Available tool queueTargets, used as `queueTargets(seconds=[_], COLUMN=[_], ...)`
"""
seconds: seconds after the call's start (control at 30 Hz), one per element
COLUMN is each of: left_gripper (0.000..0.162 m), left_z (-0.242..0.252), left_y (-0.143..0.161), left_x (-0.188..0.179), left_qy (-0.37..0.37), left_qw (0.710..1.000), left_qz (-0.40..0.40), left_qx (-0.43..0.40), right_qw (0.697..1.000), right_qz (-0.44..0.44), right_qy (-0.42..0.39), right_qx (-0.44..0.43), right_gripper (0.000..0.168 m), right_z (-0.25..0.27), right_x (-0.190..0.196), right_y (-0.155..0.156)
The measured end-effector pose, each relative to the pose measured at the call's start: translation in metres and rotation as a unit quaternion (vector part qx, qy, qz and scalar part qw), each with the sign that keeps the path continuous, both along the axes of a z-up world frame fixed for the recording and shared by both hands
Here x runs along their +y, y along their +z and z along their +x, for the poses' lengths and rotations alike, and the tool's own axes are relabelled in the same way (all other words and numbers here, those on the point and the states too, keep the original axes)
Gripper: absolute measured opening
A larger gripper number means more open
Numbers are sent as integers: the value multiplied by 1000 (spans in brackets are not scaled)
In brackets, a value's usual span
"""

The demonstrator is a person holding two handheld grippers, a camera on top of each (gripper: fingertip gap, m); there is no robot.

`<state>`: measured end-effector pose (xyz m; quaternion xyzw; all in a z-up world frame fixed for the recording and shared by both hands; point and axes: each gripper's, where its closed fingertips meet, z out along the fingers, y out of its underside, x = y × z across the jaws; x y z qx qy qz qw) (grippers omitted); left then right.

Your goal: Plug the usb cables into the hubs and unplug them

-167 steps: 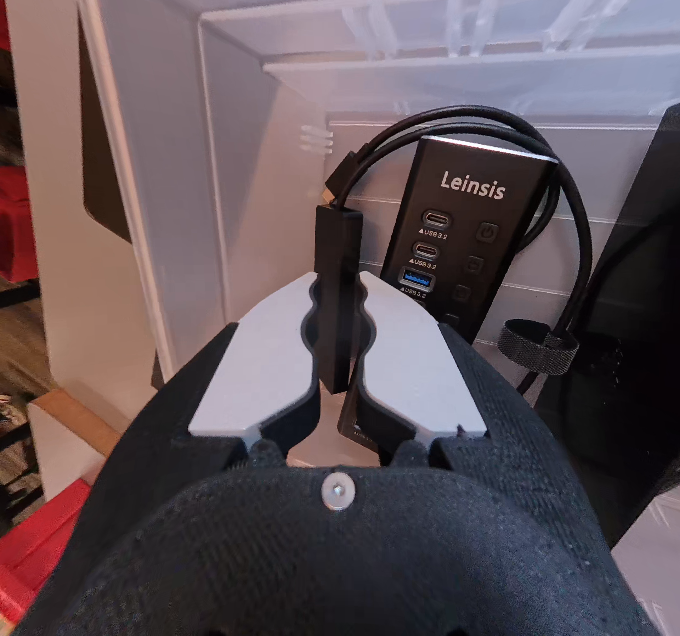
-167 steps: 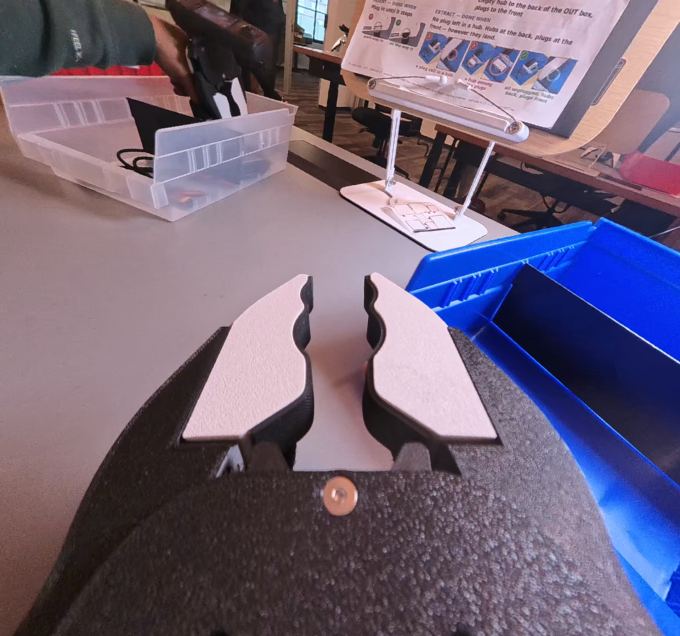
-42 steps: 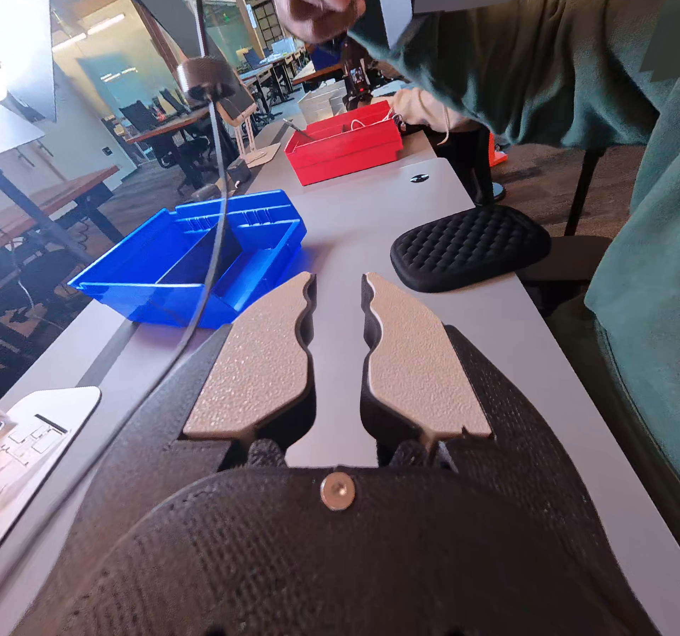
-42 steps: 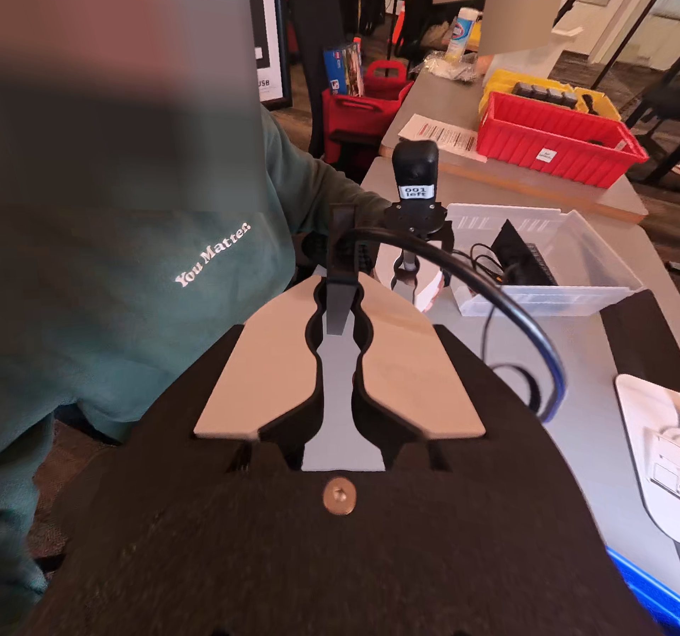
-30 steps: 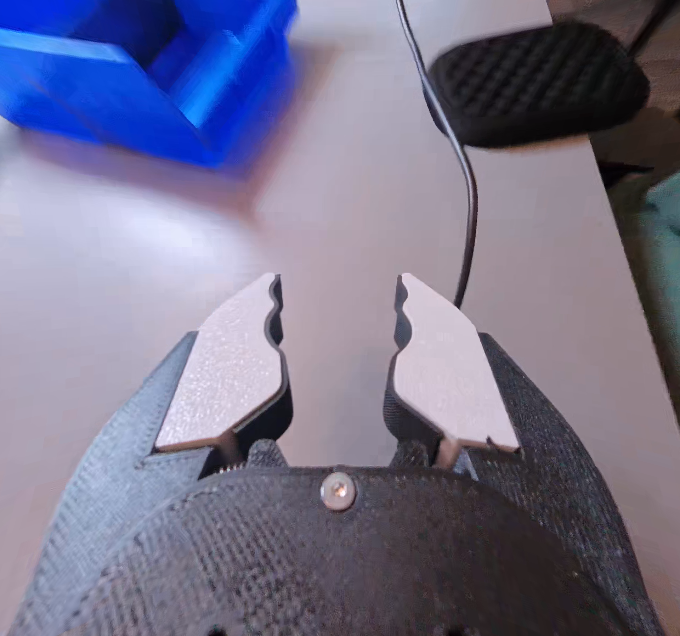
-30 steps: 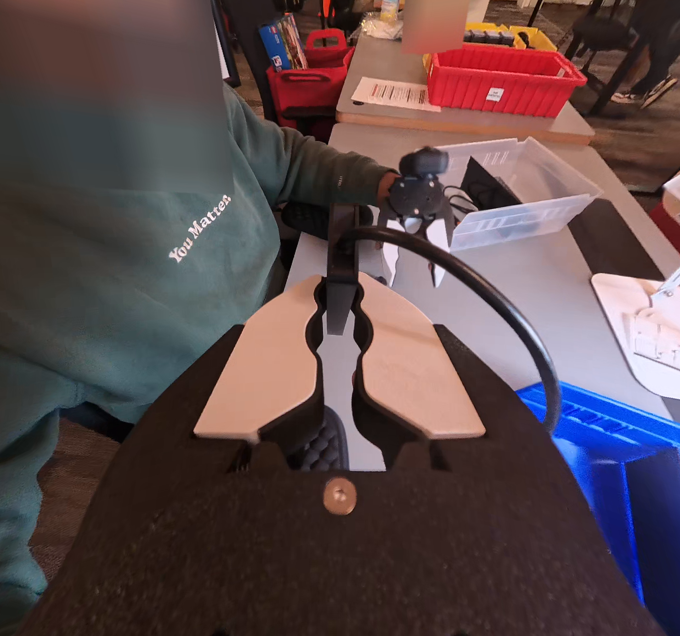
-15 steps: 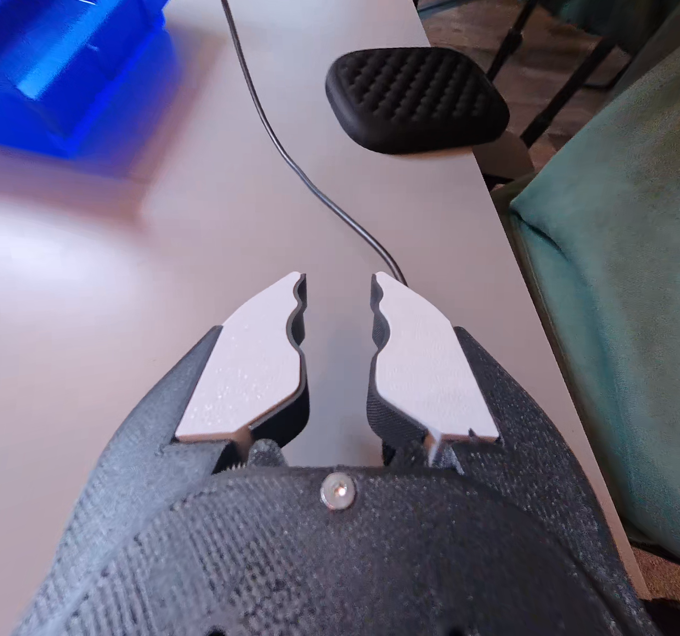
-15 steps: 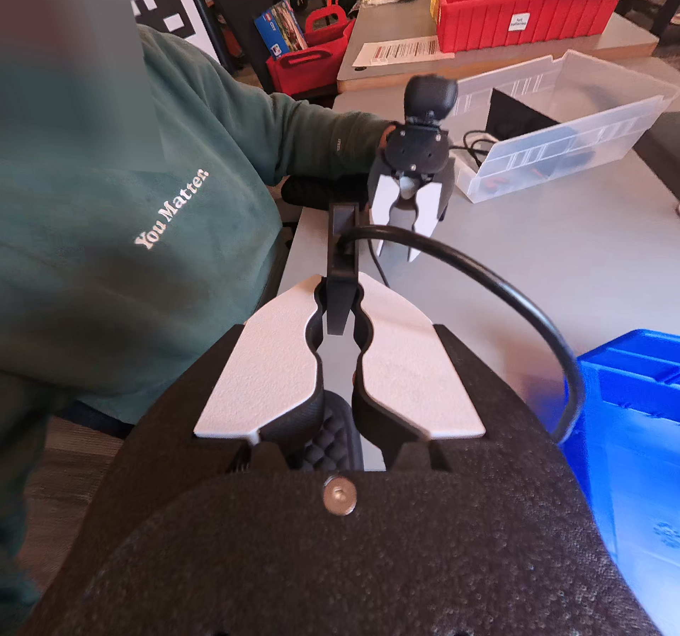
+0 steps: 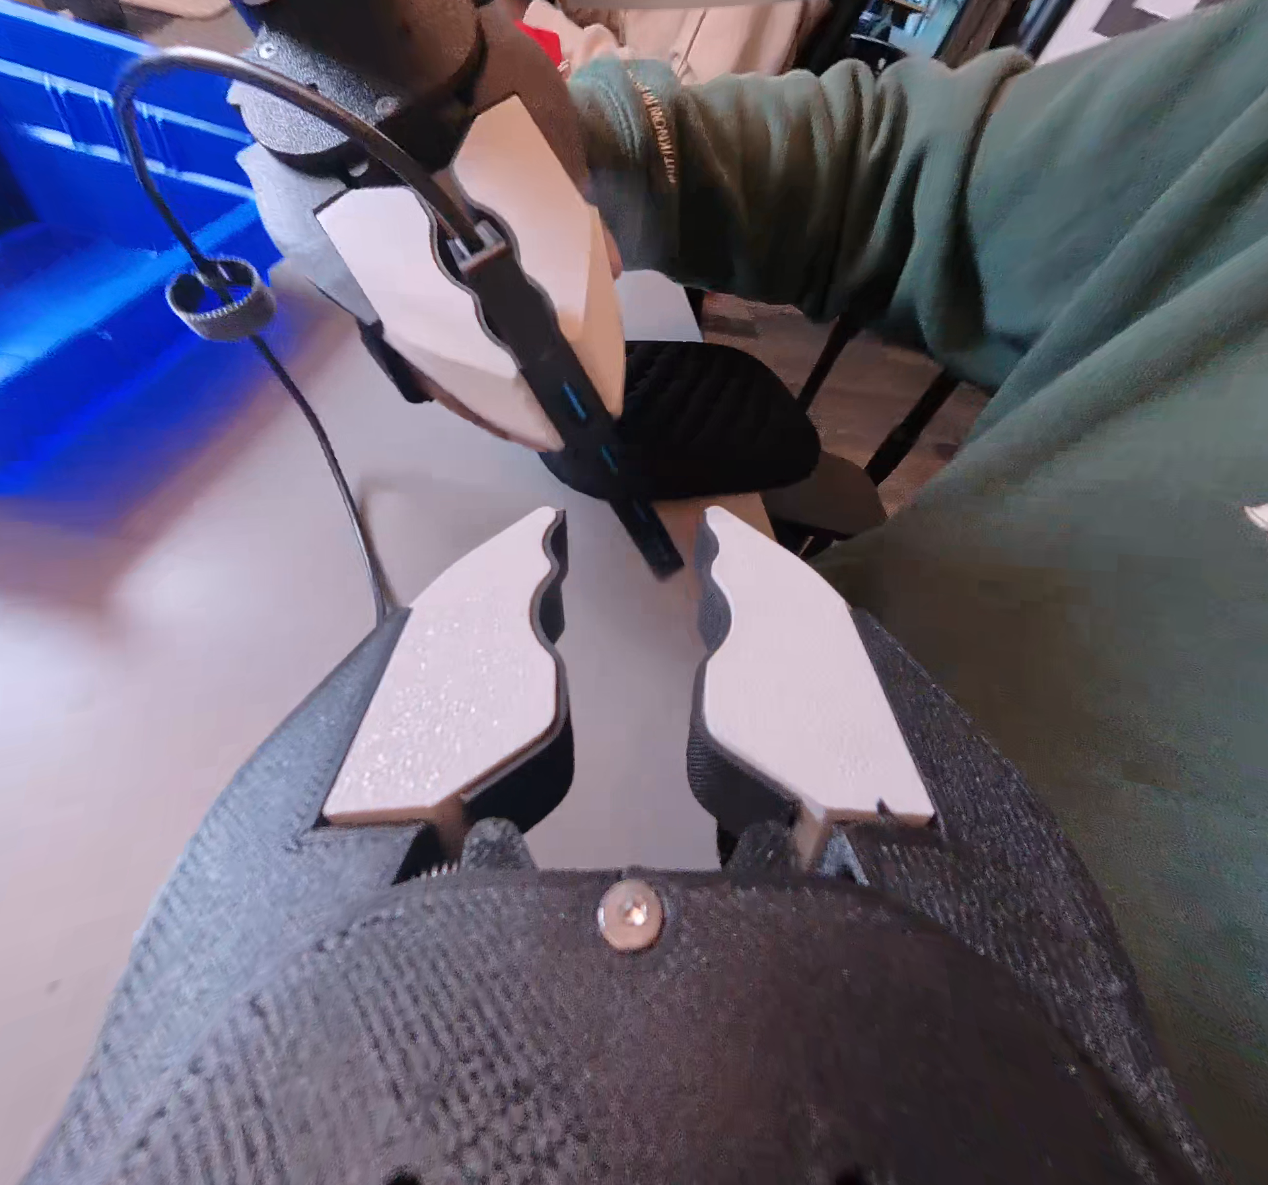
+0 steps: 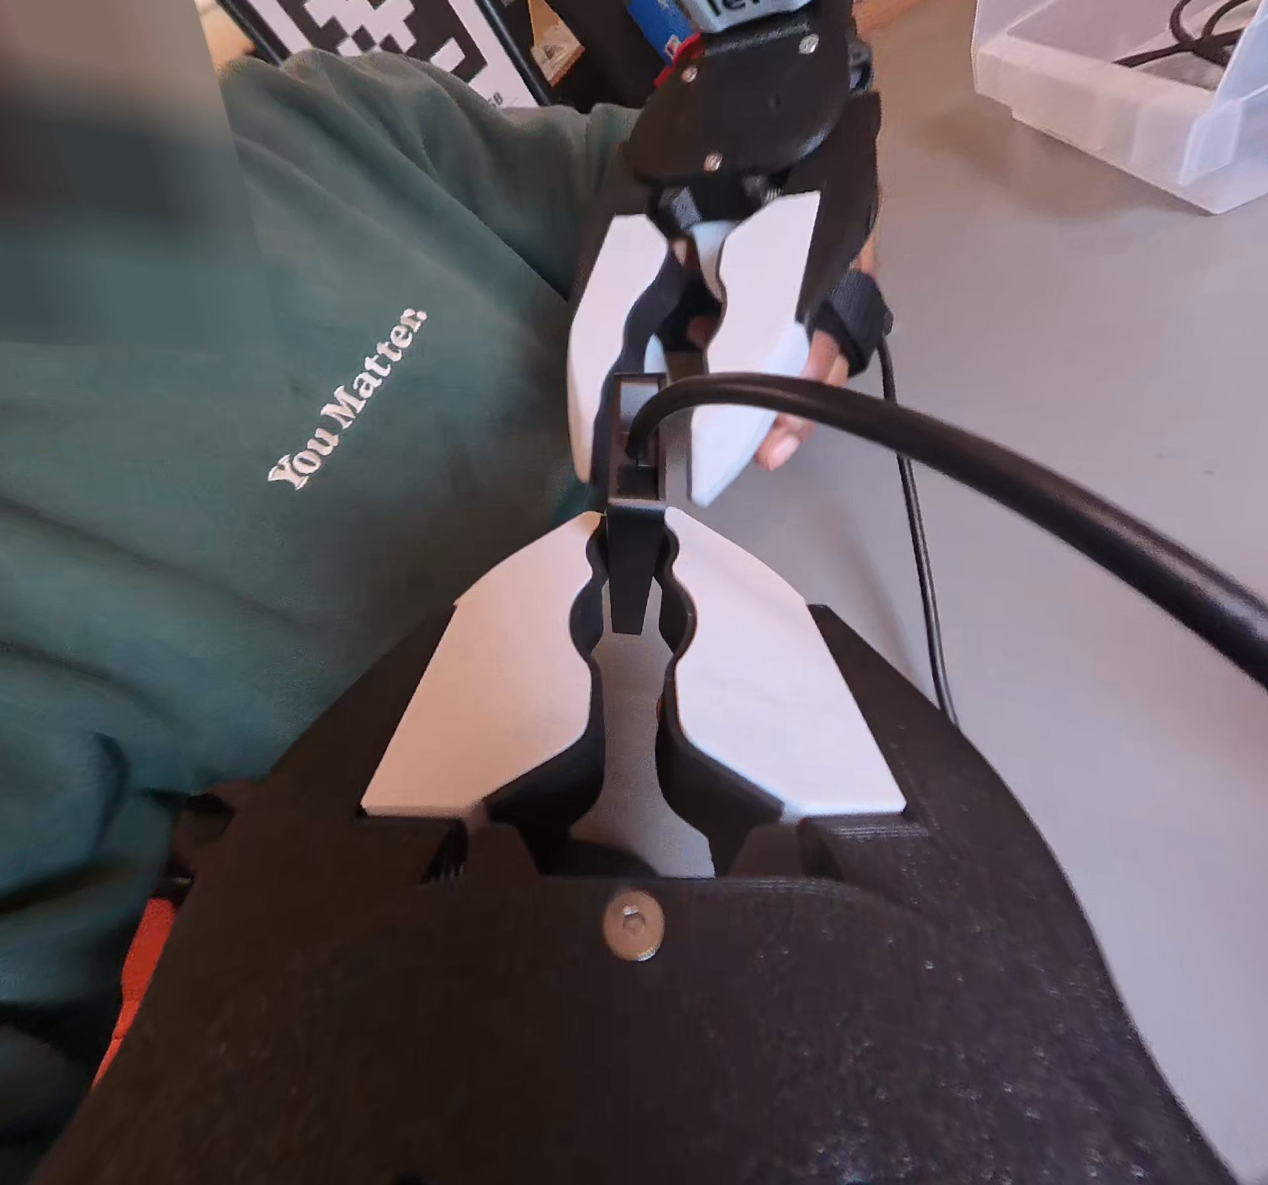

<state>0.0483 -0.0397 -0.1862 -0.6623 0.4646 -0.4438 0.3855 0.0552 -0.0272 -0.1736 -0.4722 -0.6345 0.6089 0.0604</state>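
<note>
Above table, claws [image 9: 628,535] tip-to-tip (hub [image 9: 542,356] between)

- I see the slim black hub [image 9: 549,356] clamped between my right tool's [image 9: 583,425] pale pads, held in the air above the table and tilted, its free lower end pointing down between my left tool's [image 9: 631,535] spread fingers without touching them.
- Small blue-lined ports sit along its narrow edge.
- From the right wrist view the hub [image 10: 635,576] stands end-on in the pinch, nearly upright.
- Its black cable [image 10: 960,459] leaves the top end, arches over to the side and hangs down; a black wrap band [image 9: 219,308] rings the thinner run of it.
</note>
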Motion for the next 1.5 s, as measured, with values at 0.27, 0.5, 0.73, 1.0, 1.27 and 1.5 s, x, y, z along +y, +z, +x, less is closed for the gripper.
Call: queueTargets(seconds=[0.27,0.5,0.73,1.0,1.27,1.5], left_gripper=[12,12,12,35,45,50], left_z=[-14,-44,-30,-35,-58,-79], left_y=[-9,28,28,38,49,29], left_x=[22,43,35,33,25,43], left_qy=[49,63,54,55,34,113], left_qw=[985,929,902,929,974,982], left_qz=[-158,-295,-360,-287,-147,148], left_qx=[-58,-212,-233,-229,-169,16], right_qw=[986,786,501,591,751,845], right_qz=[85,530,792,718,518,341], right_qy=[-134,-269,-233,-260,-301,-281], right_qx=[60,169,261,260,276,303], right_gripper=[24,48,57,25,12,11], right_z=[-48,-32,-58,-62,-55,-43], right_x=[24,51,36,47,43,31], right_y=[1,17,18,10,32,45])
